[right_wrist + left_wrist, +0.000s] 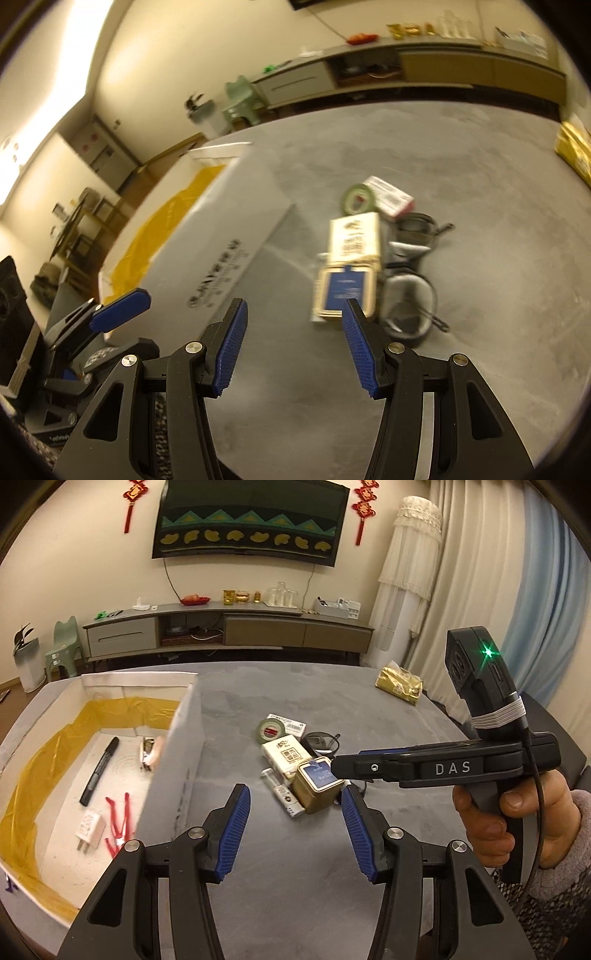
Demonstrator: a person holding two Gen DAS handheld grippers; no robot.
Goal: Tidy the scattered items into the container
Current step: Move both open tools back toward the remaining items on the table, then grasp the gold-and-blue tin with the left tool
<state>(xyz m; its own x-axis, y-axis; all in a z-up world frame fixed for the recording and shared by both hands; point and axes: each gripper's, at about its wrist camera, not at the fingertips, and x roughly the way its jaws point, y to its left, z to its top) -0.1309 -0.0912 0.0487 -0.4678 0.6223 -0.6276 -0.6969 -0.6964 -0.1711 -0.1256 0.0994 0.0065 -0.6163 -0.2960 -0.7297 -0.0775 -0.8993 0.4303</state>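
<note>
One marker (100, 770), one charger (89, 828) in box (184, 738).

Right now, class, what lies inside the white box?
Inside the box: a black marker, a white charger, a red item, and a small object by the near wall. That wall hides whatever lies behind it.

The bench (295, 709) is mottled grey. The box (184, 746) is white with a yellow lining (48, 746), holding a black marker (99, 771), a white plug (90, 827) and red clips (120, 823). The tin (319, 786) is gold with a blue lid; the tape roll (269, 731) is green. Both tools carry ribbed blue pads (234, 827) on black arms.
</note>
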